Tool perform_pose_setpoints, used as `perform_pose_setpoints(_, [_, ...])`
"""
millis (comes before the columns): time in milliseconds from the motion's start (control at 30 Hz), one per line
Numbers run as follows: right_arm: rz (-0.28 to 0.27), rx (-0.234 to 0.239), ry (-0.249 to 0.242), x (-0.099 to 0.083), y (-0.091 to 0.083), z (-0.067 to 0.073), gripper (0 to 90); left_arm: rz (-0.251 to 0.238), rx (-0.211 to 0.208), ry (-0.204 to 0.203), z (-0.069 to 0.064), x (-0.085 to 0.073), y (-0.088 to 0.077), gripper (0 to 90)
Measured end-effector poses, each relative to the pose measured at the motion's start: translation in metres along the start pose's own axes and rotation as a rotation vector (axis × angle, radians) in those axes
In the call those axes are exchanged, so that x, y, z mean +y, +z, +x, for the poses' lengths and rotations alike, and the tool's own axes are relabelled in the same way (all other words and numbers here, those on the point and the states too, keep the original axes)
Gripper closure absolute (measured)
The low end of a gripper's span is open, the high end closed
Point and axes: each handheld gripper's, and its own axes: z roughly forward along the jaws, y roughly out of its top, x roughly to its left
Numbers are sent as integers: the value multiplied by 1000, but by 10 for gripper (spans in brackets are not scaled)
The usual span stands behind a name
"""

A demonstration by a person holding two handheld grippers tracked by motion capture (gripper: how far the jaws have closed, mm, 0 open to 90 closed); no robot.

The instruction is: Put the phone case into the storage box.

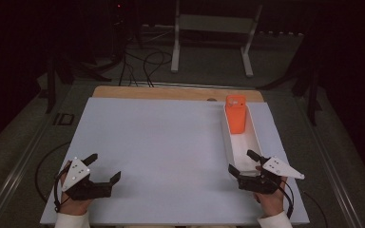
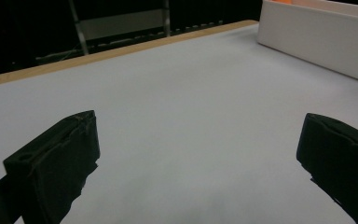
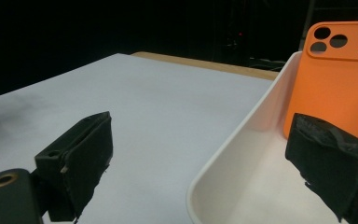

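Observation:
An orange phone case [image 1: 236, 114] [image 3: 336, 79] leans upright against the far end of a long white tray [image 1: 253, 137] [image 3: 233, 154] at the table's right side. My right gripper [image 1: 245, 164] [image 3: 200, 161] is open at the tray's near end, one jaw outside the rim and one over the tray's inside. At the front left my left gripper [image 1: 105, 167] [image 2: 196, 154] rests open over the bare white table top, nothing between its jaws. The tray's side wall [image 2: 317, 44] appears far right in the left gripper view.
A white sheet [image 1: 171, 152] covers the table, with a strip of wooden edge [image 1: 171, 92] at the back. Beyond it stand a white frame [image 1: 214, 28] and cables on the floor. Wide free surface lies between the two grippers.

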Motion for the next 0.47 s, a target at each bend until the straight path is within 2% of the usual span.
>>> perform_pose_setpoints(467, [1, -4, 2, -1, -3, -1, 75, 6, 15, 0, 2, -3, -1, 0])
